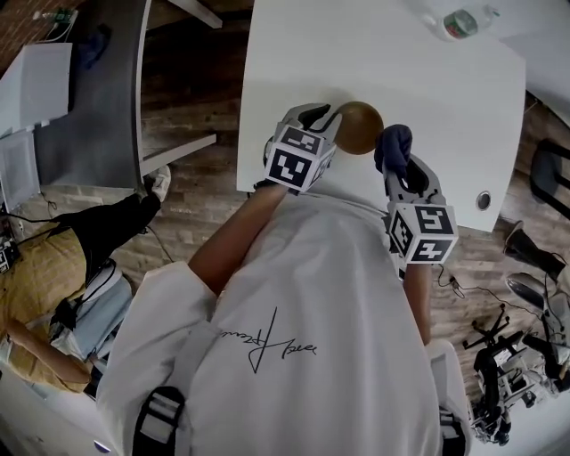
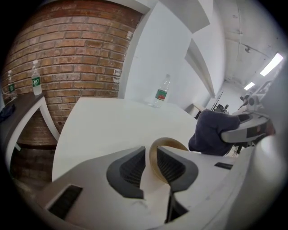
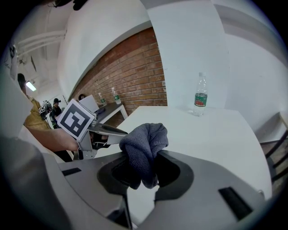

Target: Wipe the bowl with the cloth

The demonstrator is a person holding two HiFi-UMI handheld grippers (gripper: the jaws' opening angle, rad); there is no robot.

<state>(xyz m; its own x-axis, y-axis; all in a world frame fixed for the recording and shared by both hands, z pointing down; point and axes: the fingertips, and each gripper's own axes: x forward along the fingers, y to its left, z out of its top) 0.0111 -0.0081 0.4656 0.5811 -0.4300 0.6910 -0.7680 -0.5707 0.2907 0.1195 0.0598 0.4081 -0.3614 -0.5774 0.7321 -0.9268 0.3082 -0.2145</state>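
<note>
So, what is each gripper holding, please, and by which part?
Right gripper clamps the dark cloth by a bunched fold. Left gripper only straddles the brown bowl, at its rim.

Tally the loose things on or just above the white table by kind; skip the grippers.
Bowl: 1
Cloth: 1
Water bottle: 1
Total: 3
</note>
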